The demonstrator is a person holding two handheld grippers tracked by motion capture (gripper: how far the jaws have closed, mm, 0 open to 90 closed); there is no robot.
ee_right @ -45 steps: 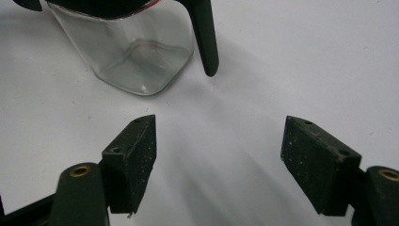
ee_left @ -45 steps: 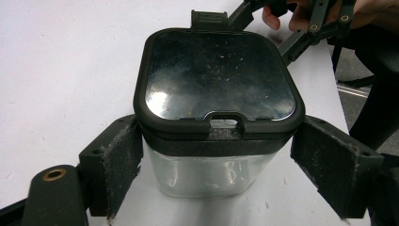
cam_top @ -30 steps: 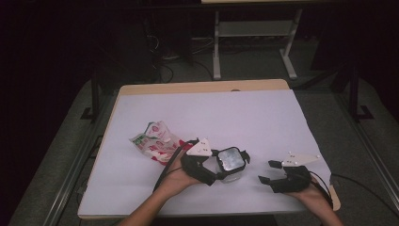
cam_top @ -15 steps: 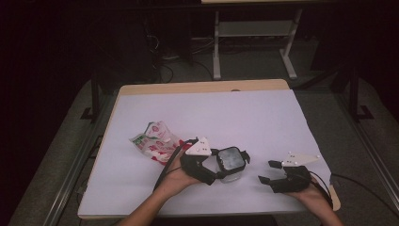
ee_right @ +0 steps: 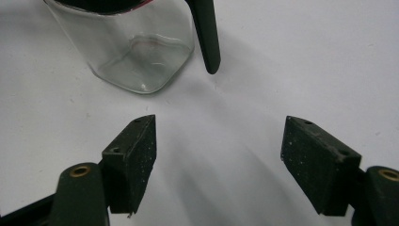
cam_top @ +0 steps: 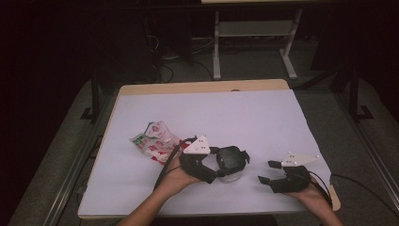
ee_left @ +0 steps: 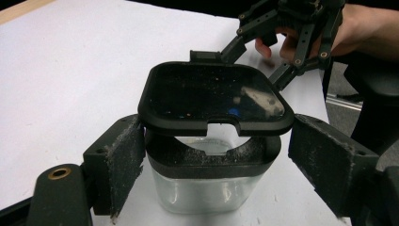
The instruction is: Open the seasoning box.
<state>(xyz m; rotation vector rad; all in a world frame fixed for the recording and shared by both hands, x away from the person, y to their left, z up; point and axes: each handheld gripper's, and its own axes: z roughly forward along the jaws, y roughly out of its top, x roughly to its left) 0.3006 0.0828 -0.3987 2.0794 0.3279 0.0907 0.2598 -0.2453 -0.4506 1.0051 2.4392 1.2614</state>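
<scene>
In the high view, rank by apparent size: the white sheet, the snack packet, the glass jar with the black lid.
1. White sheet, largest by far.
2. Snack packet.
3. Glass jar with the black lid, close to the packet in size, and partly hidden by the left gripper, so the last two are unsure.

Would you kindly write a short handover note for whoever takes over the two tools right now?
Left tool: its jaws flank the glass jar at its black collar; one pad touches, the other stands clear, so no firm grip.
Right tool: open, nothing between the jaws, resting low on the table beside the jar.
Jar: upright near the front edge, its black hinged lid flipped open.
Snack packet: lying left of the jar, untouched.
Done: lid open. Left, probably: fetch the packet and fill the jar.
</scene>
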